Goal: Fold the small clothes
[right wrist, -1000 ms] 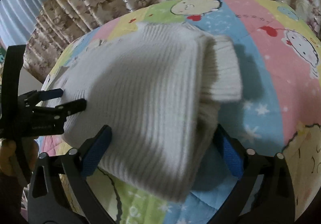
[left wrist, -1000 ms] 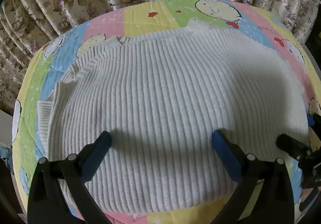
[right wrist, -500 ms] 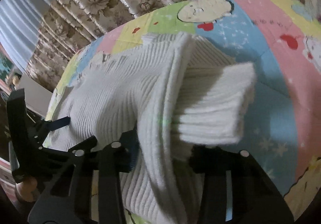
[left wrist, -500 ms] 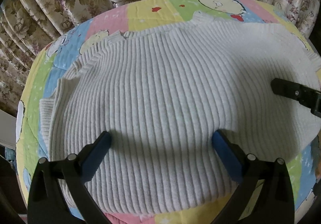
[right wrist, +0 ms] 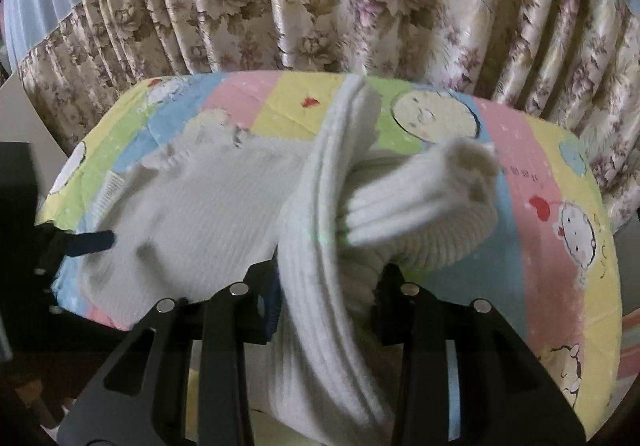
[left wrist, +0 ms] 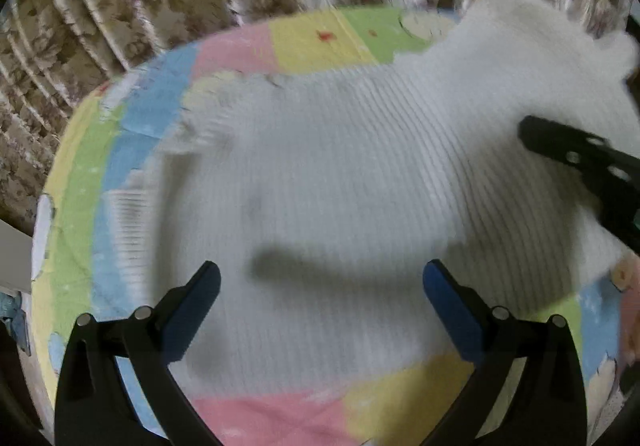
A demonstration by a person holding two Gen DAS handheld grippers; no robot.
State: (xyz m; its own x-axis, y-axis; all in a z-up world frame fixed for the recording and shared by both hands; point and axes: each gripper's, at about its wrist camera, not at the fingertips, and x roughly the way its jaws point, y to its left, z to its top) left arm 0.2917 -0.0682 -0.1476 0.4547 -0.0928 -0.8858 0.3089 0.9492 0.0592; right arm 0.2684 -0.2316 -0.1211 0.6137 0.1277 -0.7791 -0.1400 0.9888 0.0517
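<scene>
A white ribbed sweater [left wrist: 340,186] lies spread on a pastel cartoon quilt [left wrist: 304,42]. My left gripper [left wrist: 320,286] hovers open over its lower middle, with nothing between the blue-padded fingers. My right gripper [right wrist: 328,302] is shut on the sweater's right edge [right wrist: 316,246] and holds that side lifted, a sleeve cuff [right wrist: 424,190] hanging off to the right. The right gripper's black finger [left wrist: 580,162] shows in the left wrist view against the raised fabric. The left gripper's blue tip [right wrist: 90,242] appears at the left of the right wrist view.
Floral curtains [right wrist: 320,6] hang close behind the quilt-covered surface. The quilt [right wrist: 540,206] extends bare to the right of the sweater. A dark object [right wrist: 16,246] stands at the left edge, and the surface drops off at the front.
My right gripper closed on the sweater's right side and has lifted it up and toward the left. The left gripper stayed open over the lower middle, shifting slightly.
</scene>
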